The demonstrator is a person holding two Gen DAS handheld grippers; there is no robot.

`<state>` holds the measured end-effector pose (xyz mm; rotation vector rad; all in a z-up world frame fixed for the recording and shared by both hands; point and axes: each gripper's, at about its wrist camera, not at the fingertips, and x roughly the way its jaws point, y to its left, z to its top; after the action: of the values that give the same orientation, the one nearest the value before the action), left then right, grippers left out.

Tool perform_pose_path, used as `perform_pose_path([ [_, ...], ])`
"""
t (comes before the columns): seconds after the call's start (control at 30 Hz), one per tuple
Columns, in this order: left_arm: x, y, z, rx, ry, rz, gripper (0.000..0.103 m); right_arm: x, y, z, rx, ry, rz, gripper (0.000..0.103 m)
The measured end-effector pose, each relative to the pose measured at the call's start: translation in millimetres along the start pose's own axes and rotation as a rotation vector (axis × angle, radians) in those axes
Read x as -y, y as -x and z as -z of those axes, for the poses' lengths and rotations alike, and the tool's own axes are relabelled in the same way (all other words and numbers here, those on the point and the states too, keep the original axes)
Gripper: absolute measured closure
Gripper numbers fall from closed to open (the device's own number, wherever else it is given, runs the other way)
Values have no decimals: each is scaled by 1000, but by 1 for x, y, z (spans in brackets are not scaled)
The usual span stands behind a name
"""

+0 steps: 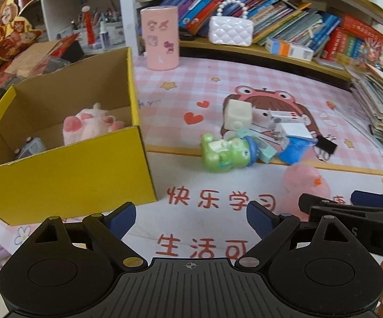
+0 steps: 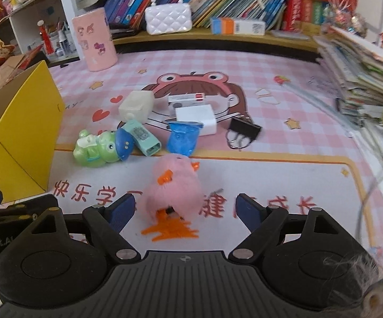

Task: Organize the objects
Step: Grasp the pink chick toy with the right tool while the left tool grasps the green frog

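Item: pink fluffy chick toy [image 2: 174, 185], with orange beak and orange plastic feet, standing on the printed pink mat [image 2: 271, 175] covering the surface. It is sitting between the fingers of the right gripper [image 2: 183, 213], whose fingers are standing open; the left pad seems just beside the fur, the right pad clear of it, neither pressing.

Handling, as judged: light, soft, compressible fur over what is probably a small hard core; not fragile, though the thin feet are looking bendable. The best hold is appearing to be across the plump body sides, above the feet.

Left gripper [image 1: 191, 218]: fingers spread wide, holding nothing, hovering over bare mat.

Destination, presumed: yellow cardboard box [image 1: 66, 180] on the left, already holding a pink plush [image 1: 85, 127] and a small grey toy car [image 1: 31, 145].

Remaining loose items lying behind the chick: green frog figure [image 2: 98, 149], mint-green rectangular gadget [image 2: 145, 137], blue crumpled packet [image 2: 183, 139], white charger block [image 2: 196, 118], cream cube [image 2: 137, 106], black binder clip [image 2: 243, 132].
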<state>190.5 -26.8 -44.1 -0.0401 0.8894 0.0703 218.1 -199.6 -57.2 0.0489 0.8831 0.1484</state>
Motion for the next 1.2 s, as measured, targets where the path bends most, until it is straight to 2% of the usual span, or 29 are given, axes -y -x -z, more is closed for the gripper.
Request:
perform_pose_path([
  [0.07, 0, -2, -1, -4, 9, -16, 11, 2, -10, -4, -21, -9, -23, 22],
  [0.13, 0, -3, -2, -7, 13, -28, 11, 4, -20, -7, -46, -21, -48, 29],
  [0.2, 2, -4, -3, -7, 16, -28, 11, 8, -28, -8, -69, -26, -83, 50],
  [0.27, 7, -5, -4, -2, 11, -22, 12, 12, -30, -11, -76, -33, -122, 50],
  [0.37, 18, -7, -8, 12, -7, 4, 13, 19, -19, -17, -20, -27, -125, 51],
  [0.53, 40, -24, -20, 31, -37, 31, 13, 36, 0, -26, 67, -20, -75, 51],
  [0.73, 53, -64, -42, 42, -10, -46, 13, 50, 8, -25, 85, -9, -48, 51],
  [1.0, 61, -92, -50, 16, -22, -74, 14, 53, 12, -24, 102, 36, -56, 51],
  [1.03, 60, -94, -50, 15, -17, -67, 17, 53, 12, -24, 100, 39, -58, 51],
  [1.07, 59, -95, -50, 12, -14, -59, 25, 53, 12, -24, 98, 40, -59, 51],
  [1.2, 57, -91, -49, 9, 0, -34, 29, 54, 13, -24, 98, 36, -53, 51],
])
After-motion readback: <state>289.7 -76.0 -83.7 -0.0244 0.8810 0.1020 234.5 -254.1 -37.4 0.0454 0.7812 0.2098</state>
